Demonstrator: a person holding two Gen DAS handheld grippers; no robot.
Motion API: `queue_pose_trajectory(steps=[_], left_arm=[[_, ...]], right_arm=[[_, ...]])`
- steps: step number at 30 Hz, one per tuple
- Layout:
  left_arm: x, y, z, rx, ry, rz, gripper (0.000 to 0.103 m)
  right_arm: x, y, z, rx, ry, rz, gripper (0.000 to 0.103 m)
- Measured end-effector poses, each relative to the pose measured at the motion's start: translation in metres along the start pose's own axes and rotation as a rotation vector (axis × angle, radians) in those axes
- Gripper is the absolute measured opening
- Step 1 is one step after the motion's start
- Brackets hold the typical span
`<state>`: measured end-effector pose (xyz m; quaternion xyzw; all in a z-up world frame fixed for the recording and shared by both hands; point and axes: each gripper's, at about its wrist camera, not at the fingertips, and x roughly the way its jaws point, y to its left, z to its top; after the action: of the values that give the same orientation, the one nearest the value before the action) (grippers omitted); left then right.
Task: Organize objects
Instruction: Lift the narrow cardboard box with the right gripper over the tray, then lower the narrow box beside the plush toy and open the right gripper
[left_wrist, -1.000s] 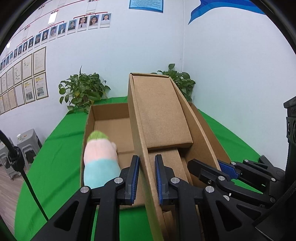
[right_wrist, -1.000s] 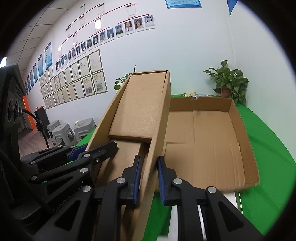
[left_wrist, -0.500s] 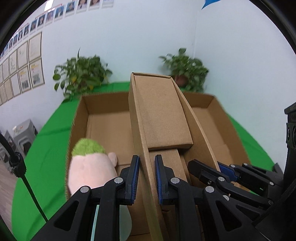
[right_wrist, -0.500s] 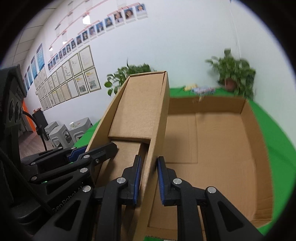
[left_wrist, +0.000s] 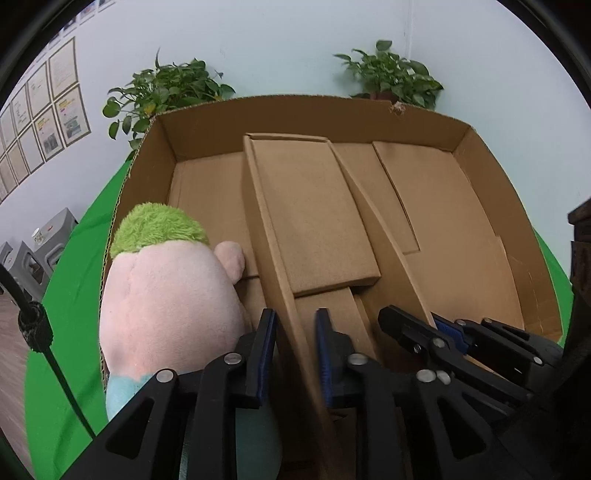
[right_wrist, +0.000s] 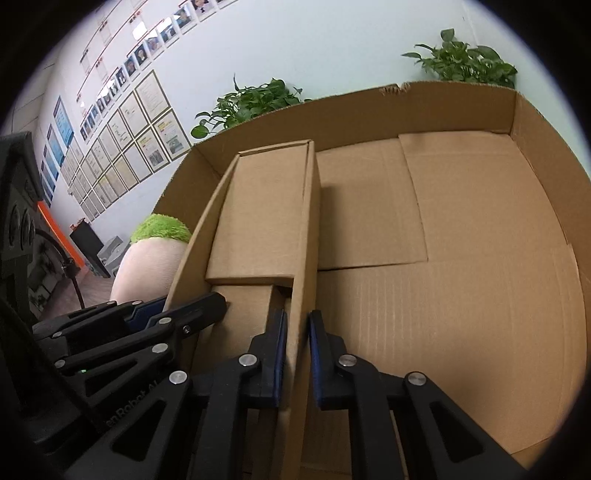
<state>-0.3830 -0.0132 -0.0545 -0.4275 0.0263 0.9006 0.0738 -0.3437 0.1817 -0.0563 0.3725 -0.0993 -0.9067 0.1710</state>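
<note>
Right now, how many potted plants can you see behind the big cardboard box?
2. One plant stands behind the box's far left corner, the other plant behind its far right side against the wall. The box wall could hide more.

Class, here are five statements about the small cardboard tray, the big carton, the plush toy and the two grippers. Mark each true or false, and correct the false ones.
1. The small cardboard tray sits inside the big carton. True.
2. The plush toy has green fuzz on top. True.
3. The right gripper holds the plush toy. False: it is shut on the tray's side wall.
4. The left gripper straddles the tray's other side wall. True; its jaws are opening.
5. The tablecloth is red. False: it is green.
</note>
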Motion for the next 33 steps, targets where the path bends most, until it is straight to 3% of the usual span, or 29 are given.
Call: queue_pose_trajectory(steps=[2, 6, 11, 16, 18, 21, 22, 23, 25, 27, 31, 33], left_arm=[[-0.011, 0.005, -0.005, -0.022, -0.003, -0.026, 0.022], [-0.047, 0.021, -0.014, -0.061, -0.089, -0.034, 0.022], [-0.076, 0.04, -0.028, -0.061, -0.146, 0.013, 0.022], [-0.087, 0.06, -0.044, -0.085, -0.144, 0.005, 0.022], [-0.087, 0.064, -0.051, -0.105, -0.13, -0.018, 0.022], [-0.092, 0.063, -0.058, -0.101, -0.142, 0.004, 0.024], [-0.097, 0.061, -0.061, -0.091, -0.159, 0.008, 0.033], [-0.1, 0.058, -0.064, -0.085, -0.174, 0.016, 0.039], [-0.112, 0.053, -0.072, -0.077, -0.239, 0.039, 0.064], [-0.127, 0.047, -0.08, -0.071, -0.312, 0.039, 0.073], [-0.155, 0.032, -0.103, -0.082, -0.393, 0.015, 0.098], [-0.163, 0.019, -0.112, -0.068, -0.42, 0.022, 0.102]], right_arm=[[0.005, 0.0, -0.003, 0.014, 0.024, -0.011, 0.005], [0.015, 0.005, -0.011, 0.021, 0.056, -0.059, 0.006], [0.017, 0.026, -0.012, -0.006, 0.064, -0.121, 0.008], [0.02, 0.032, -0.016, -0.021, 0.082, -0.163, 0.011], [0.02, 0.03, -0.016, -0.022, 0.086, -0.153, 0.013], [0.012, 0.027, -0.014, -0.021, 0.079, -0.129, 0.014], [0.004, 0.026, -0.013, -0.023, 0.058, -0.119, 0.016], [-0.004, 0.025, -0.011, -0.027, 0.04, -0.113, 0.024], [-0.03, 0.025, -0.013, -0.048, -0.015, -0.105, 0.044], [-0.058, 0.023, -0.019, -0.061, -0.065, -0.095, 0.084], [-0.114, 0.009, -0.043, -0.071, -0.123, -0.062, 0.089], [-0.137, -0.002, -0.061, -0.054, -0.159, -0.083, 0.091]])
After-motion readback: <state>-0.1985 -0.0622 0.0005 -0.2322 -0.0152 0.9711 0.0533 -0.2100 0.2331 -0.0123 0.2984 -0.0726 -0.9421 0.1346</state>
